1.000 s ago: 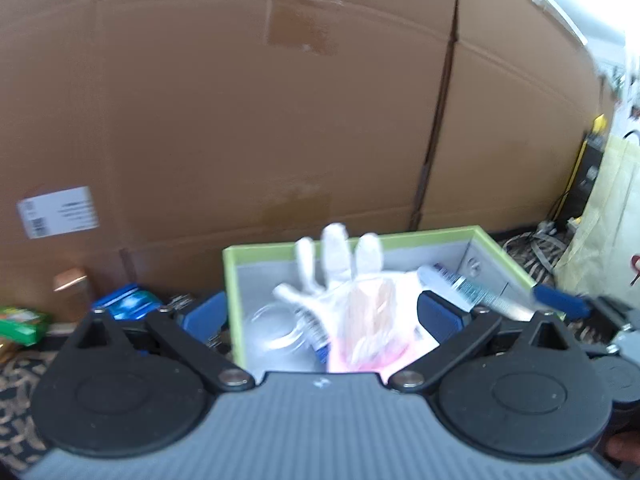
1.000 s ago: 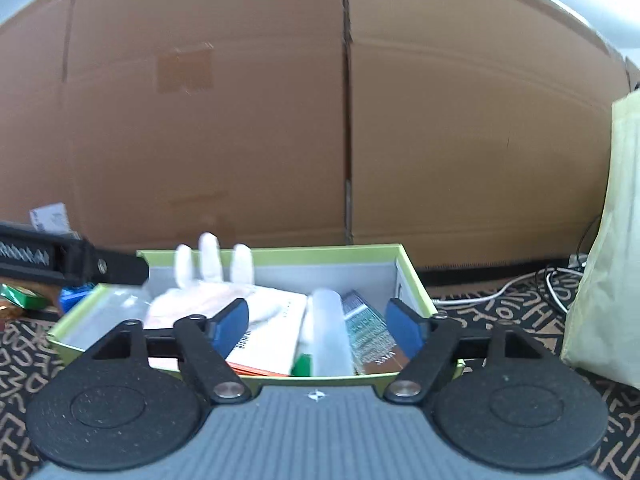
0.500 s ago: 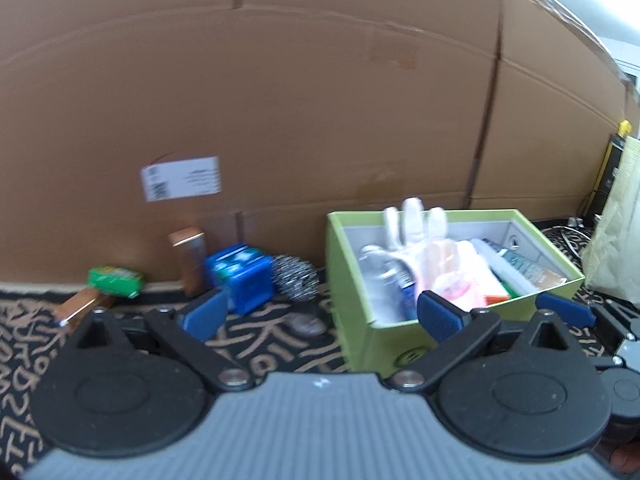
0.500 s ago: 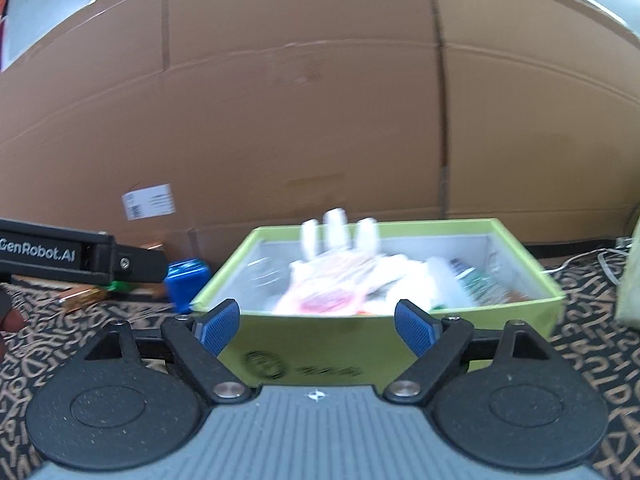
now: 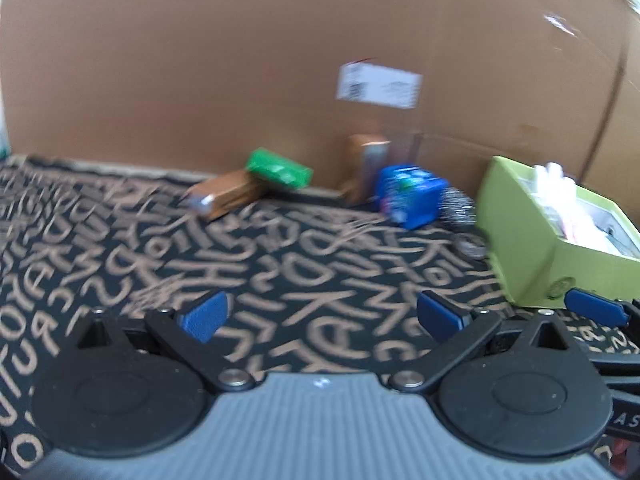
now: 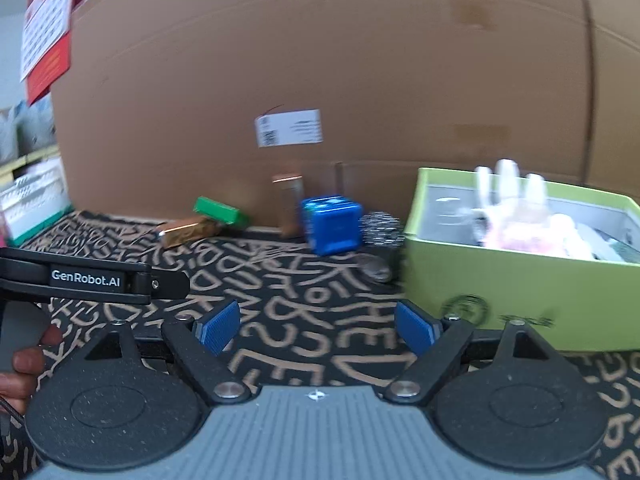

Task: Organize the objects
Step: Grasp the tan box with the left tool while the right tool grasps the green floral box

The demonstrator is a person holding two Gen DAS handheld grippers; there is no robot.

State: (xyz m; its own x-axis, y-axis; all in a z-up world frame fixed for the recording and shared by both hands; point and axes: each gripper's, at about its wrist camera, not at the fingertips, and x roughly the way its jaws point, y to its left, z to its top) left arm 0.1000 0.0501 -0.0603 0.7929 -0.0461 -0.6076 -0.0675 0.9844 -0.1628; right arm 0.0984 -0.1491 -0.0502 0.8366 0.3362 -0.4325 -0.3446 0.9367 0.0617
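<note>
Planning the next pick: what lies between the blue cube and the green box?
A steel scrubber, with a small round object before it, sits between blue cube and green box; right wrist view.

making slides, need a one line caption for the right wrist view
Open right gripper faces blue cube, steel scrubber and filled green box.

A black patterned mat (image 6: 304, 320) is being occupied by several things — a green box (image 6: 516, 292), a blue cube (image 6: 334, 226), a steel scourer (image 6: 380, 229), a green packet (image 6: 218, 210) and a brown carton (image 6: 188, 232).
</note>
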